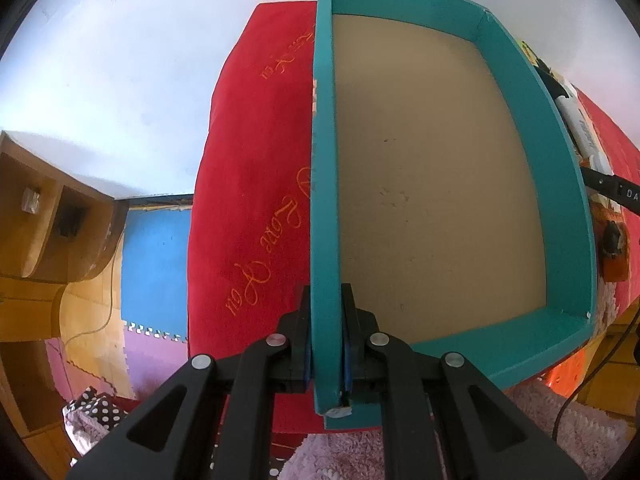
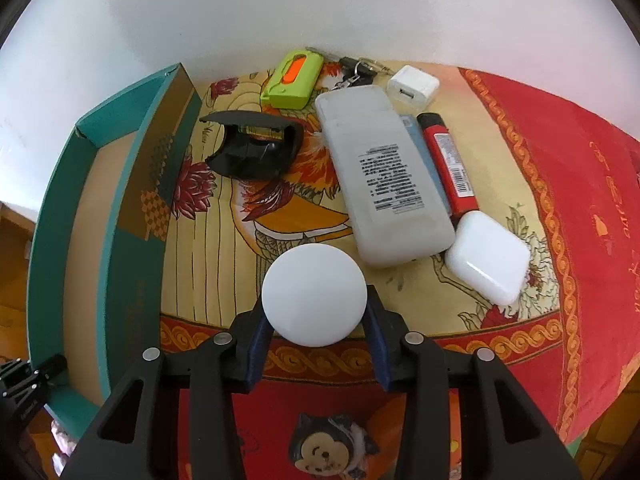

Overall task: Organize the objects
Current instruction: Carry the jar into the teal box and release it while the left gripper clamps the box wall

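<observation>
A teal box (image 1: 568,184) with a brown cardboard floor lies on a red cloth. My left gripper (image 1: 326,300) is shut on the box's near left wall, one finger inside and one outside. In the right wrist view the same box (image 2: 60,208) stands at the left edge of the patterned cloth. My right gripper (image 2: 314,304) points down at a white round puck (image 2: 314,272), and both blue pads press on its sides. The puck sits near the cloth's front border.
Behind the puck lie a black curved case (image 2: 256,152), a lime-green case (image 2: 292,80), keys (image 2: 356,70), a white charger cube (image 2: 412,88), a long translucent white remote (image 2: 384,176), a red lighter (image 2: 446,160) and a white earbud case (image 2: 488,260). A white wall rises behind the table.
</observation>
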The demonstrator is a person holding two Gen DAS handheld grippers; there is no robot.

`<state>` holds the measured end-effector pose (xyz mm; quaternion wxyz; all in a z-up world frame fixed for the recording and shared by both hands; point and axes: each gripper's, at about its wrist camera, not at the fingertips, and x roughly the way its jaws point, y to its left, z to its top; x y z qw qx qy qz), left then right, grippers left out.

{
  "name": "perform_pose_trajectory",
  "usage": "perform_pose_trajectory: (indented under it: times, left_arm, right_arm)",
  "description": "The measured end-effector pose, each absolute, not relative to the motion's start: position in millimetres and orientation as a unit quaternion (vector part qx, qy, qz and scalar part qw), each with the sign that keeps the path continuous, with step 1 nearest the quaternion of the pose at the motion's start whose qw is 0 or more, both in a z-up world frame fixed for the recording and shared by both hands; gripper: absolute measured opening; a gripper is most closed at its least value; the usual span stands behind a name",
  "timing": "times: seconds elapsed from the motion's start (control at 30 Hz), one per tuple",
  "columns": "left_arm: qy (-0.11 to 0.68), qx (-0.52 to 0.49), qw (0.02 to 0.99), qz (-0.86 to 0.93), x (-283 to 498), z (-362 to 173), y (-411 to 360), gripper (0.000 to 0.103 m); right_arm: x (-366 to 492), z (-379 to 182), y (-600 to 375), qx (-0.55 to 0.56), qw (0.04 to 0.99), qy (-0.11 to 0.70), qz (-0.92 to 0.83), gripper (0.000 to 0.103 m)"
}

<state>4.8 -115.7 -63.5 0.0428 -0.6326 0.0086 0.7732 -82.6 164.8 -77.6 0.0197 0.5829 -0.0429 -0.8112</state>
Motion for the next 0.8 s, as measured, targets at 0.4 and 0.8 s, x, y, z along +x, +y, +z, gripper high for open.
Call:
perform_pose_trajectory:
  times: [0.4,0.8]
  left_arm:
    - [0.013,-0.632,0.05,0.773,5,-60,-113,0.009]
    - [-0.009,-0.632,0.056,0.773,2,-62,-121,0.009]
  right_arm:
    - [-63,-18,147,0.537,0.051,-0.021,-0.842,0.043]
    - [-79,37,54,0.514,0.149,0.023,-0.844,0.043]
